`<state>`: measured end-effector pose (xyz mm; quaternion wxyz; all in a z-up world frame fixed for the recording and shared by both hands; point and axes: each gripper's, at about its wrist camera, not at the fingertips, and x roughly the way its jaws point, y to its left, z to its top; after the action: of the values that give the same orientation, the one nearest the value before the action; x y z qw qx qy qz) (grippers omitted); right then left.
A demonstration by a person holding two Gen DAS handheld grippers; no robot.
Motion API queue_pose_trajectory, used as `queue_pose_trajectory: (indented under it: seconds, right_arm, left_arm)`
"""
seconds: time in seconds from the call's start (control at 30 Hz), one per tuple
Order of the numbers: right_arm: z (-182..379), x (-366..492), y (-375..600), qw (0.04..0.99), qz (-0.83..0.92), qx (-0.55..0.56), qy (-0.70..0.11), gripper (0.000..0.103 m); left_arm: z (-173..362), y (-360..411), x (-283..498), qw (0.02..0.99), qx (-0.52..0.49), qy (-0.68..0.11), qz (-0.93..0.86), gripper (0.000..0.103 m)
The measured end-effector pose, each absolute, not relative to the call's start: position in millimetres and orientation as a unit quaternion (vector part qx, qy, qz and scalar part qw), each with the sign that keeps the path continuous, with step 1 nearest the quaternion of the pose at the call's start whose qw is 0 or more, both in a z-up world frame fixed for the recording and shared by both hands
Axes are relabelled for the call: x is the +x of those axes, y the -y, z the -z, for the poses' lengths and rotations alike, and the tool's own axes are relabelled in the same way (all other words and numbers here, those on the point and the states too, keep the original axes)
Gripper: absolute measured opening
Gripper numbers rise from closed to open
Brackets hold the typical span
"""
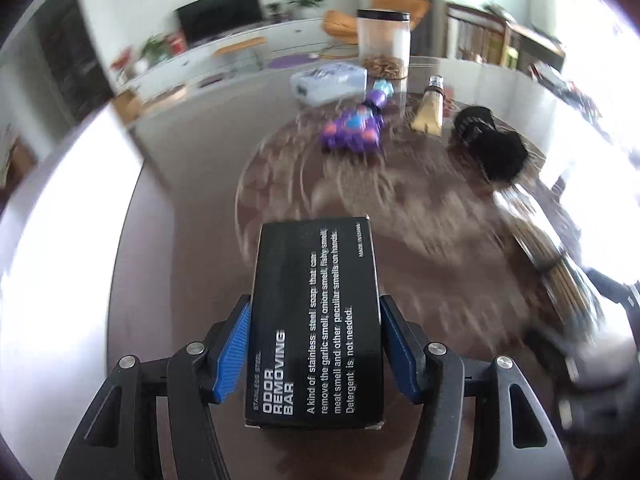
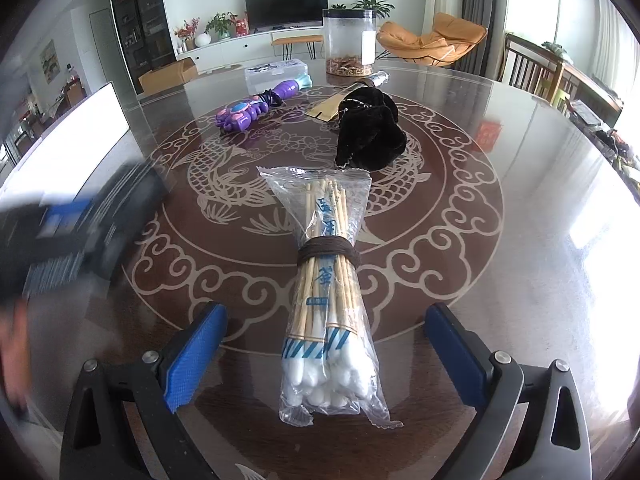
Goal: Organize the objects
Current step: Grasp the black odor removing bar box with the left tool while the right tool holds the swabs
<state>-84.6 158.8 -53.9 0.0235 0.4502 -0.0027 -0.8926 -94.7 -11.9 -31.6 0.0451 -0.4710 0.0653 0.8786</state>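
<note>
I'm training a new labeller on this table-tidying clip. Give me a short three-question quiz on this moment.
1. True or false: the left gripper has the black box between its pads.
2. What lies between the right gripper's open jaws? A) purple toy B) bag of cotton swabs C) black scrunchie
3. Fill in: a dark ____ is wound round the bag's middle.

Key
1. True.
2. B, the bag of cotton swabs; the pads stand clear of it.
3. Band.
</note>
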Motion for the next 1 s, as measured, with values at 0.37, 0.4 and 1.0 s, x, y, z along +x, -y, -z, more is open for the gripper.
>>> queue_pose_trajectory:
  seconds: [0.37,0.4,1.0]
  right_arm:
    - [53.9,-85.3,-159.1,0.024,0.893,0.45,0.002,0.1]
    - [53.9,-85.5,-159.0,0.024,0.892,0.45,0.002,0.1]
    - [54.3,-86.3,-158.9,0.025,0.892,0.451,0.001,0.101]
  left_arm:
    - [52.4,38.3,-59.3,0.018,-0.459,-0.011,-0.888,0.103]
    - [52.7,37.8,-59.0,0.018,-0.459,-0.012,-0.888,0.103]
    - [51.8,36.2,-57.8,0.02,-0.456,-0.011,-0.89,0.103]
